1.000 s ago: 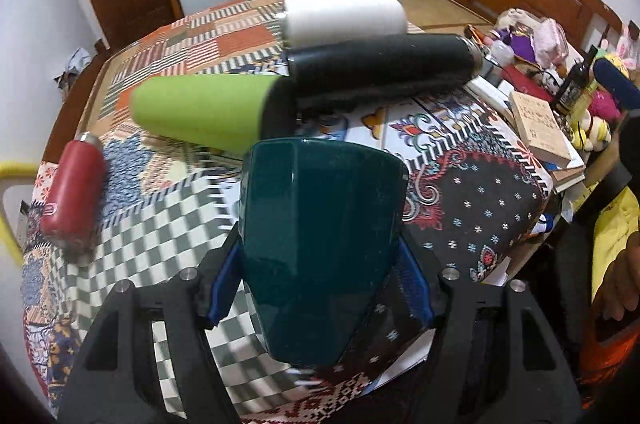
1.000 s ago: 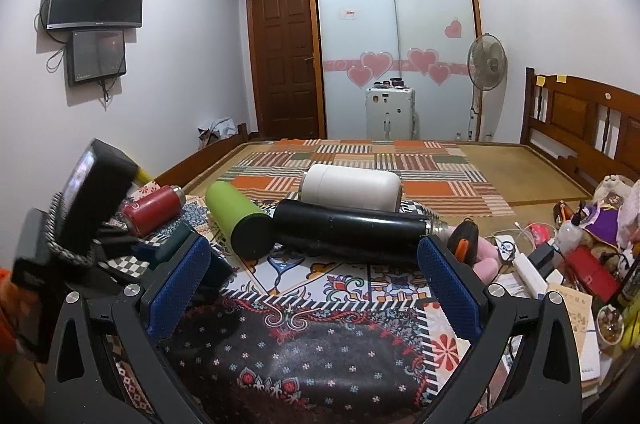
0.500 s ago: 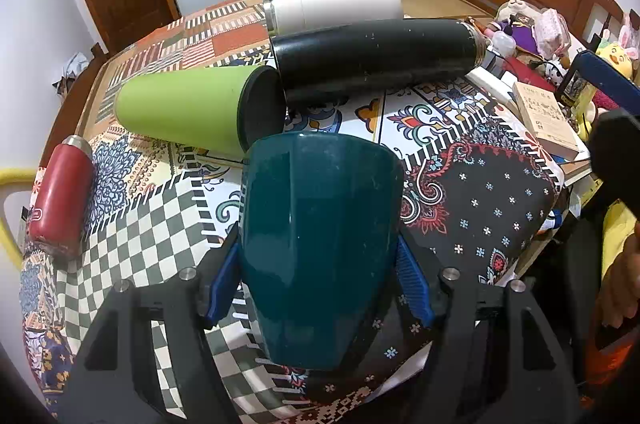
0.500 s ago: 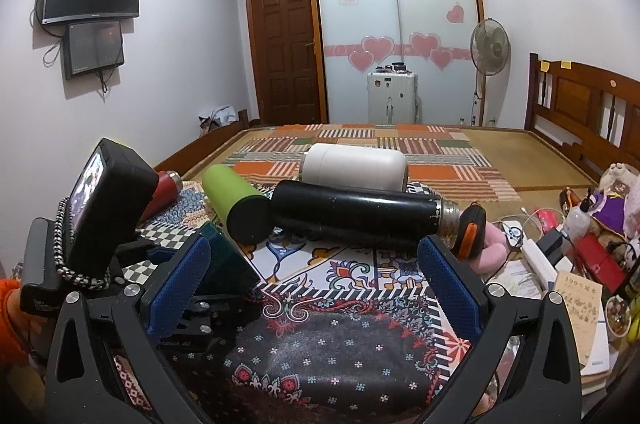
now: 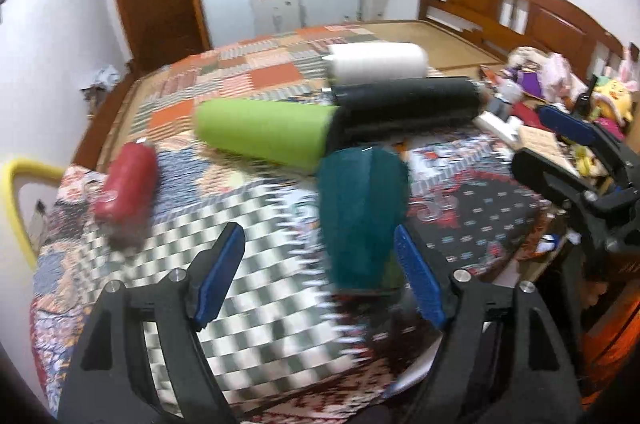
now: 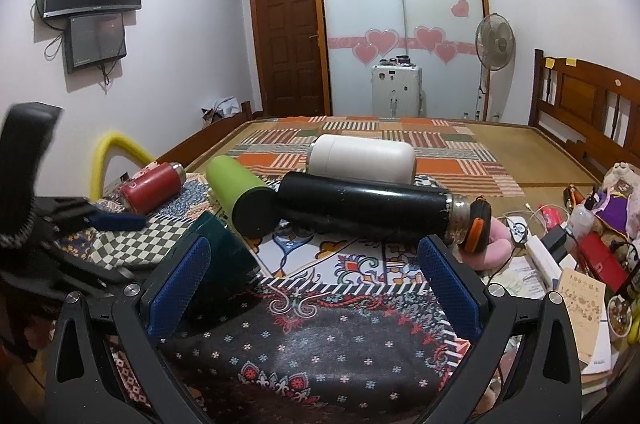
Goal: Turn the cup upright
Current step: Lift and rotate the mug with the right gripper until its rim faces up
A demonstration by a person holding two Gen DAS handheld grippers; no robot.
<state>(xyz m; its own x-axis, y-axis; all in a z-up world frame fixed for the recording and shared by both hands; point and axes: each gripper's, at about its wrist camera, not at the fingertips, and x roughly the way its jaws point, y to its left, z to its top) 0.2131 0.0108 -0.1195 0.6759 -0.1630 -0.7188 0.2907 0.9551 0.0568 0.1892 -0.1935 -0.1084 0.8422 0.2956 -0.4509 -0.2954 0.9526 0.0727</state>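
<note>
Left gripper (image 5: pixel 320 272) jaws spread wide w/ blue pads, holding nothing; right gripper (image 6: pixel 316 284) likewise agape, empty. Dark teal faceted plastic cup (image 5: pixel 362 216) stands on the patchwork quilt (image 5: pixel 256 304) between the left pads, just beside the right-hand pad (image 5: pixel 418 284); contact w/ it can't be judged. Its long axis is vertical, wider end up, but left view is motion-blurred so rim and opening are hard to make out. In right view the cup (image 6: pixel 224 264) is partly hidden behind a blue pad. Beyond it, lying on their sides: lime green bottle (image 5: pixel 266 135), black steel flask (image 5: pixel 404 107), white cylinder flask (image 5: pixel 376 61); red bottle (image 5: pixel 128 183) well to the left. Booklet at right edge has writing, too small to read
</note>
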